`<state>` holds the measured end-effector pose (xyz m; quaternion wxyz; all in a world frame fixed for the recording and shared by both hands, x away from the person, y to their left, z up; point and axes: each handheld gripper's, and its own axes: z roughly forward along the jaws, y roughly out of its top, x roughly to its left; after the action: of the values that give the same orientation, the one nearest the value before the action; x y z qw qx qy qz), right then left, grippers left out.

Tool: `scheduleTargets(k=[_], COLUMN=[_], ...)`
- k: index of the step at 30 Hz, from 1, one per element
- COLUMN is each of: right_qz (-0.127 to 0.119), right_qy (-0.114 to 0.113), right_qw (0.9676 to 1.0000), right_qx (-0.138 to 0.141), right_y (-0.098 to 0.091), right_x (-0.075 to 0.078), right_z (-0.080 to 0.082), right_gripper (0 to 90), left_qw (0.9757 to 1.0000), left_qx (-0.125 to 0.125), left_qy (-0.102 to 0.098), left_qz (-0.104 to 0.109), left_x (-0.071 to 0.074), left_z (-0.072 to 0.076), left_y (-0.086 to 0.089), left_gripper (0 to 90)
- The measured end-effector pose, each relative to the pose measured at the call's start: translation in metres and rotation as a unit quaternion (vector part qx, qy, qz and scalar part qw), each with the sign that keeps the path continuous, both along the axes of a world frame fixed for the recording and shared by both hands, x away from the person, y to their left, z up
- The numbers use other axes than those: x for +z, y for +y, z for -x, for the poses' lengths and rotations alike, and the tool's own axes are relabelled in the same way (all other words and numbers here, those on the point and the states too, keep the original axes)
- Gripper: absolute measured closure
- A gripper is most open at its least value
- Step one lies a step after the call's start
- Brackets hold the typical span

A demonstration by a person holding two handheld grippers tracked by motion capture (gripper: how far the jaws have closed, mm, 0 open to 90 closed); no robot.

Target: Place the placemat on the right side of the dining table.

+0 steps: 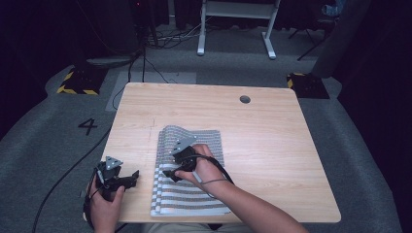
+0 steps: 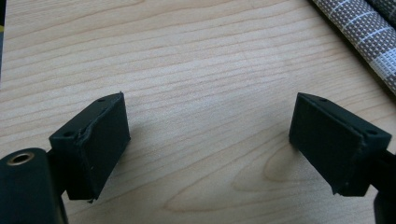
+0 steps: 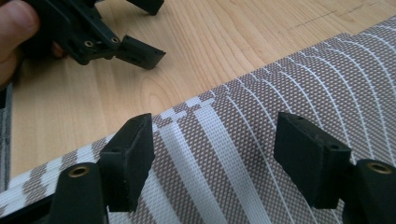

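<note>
Grey carpet beside our worktop (image 1: 272, 126) bears a black "4" (image 1: 88, 126), the one readable mark. We hold the left gripper (image 2: 208, 140) gaping over bare wood, beside the striped mat (image 1: 204, 141). Our right gripper (image 3: 212, 158) hovers spread wide over the mat, gripping nothing.

Black hand-held gripper (image 1: 127, 180) w/ grey triangular plate (image 1: 113, 162)

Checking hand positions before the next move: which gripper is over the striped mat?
The right gripper, open above the mat. The left gripper, also open, hovers over bare table beside the mat's edge.
</note>
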<state>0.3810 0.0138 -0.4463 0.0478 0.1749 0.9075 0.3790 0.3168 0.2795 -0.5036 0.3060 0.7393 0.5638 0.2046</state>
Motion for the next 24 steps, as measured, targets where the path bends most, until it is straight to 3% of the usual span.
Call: scheduleTargets(k=[3, 8, 10, 14, 18, 24], right_qz=[0.008, -0.006, 0.005, 0.013, 0.029, 0.005], right_qy=[0.003, 0.026, 0.014, 0.028, 0.019, 0.028], right_qw=[1.0, 0.9993, 0.9997, 0.9989, 0.9988, 0.9991], right_qx=[-0.003, -0.024, -0.02, -0.035, -0.034, -0.032], right_y=[0.004, 0.013, 0.016, 0.018, 0.02, 0.016], right_x=[-0.004, -0.008, -0.011, -0.021, -0.034, -0.043], right_z=[-0.002, -0.002, -0.001, -0.001, 0.001, -0.002], right_gripper=[28.2, 27.0, 25.2, 17.0, 15.1, 15.0], left_qw=[1.0, 1.0, 1.0, 1.0, 1.0, 1.0], left_qx=[0.0, -0.001, -0.001, -0.001, -0.001, -0.001], left_qy=[0.0, 0.0, 0.0, 0.0, 0.0, 0.0], left_qz=[0.0, -0.001, 0.0, -0.001, 0.0, 0.0], left_x=[0.0, 0.0, 0.0, 0.0, 0.0, 0.0], left_z=[0.0, 0.0, 0.0, 0.0, 0.0, 0.0], left_y=[0.0, 0.0, 0.0, 0.0, 0.0, 0.0], left_gripper=[12.4, 12.3, 12.3, 12.4, 12.3, 12.4])
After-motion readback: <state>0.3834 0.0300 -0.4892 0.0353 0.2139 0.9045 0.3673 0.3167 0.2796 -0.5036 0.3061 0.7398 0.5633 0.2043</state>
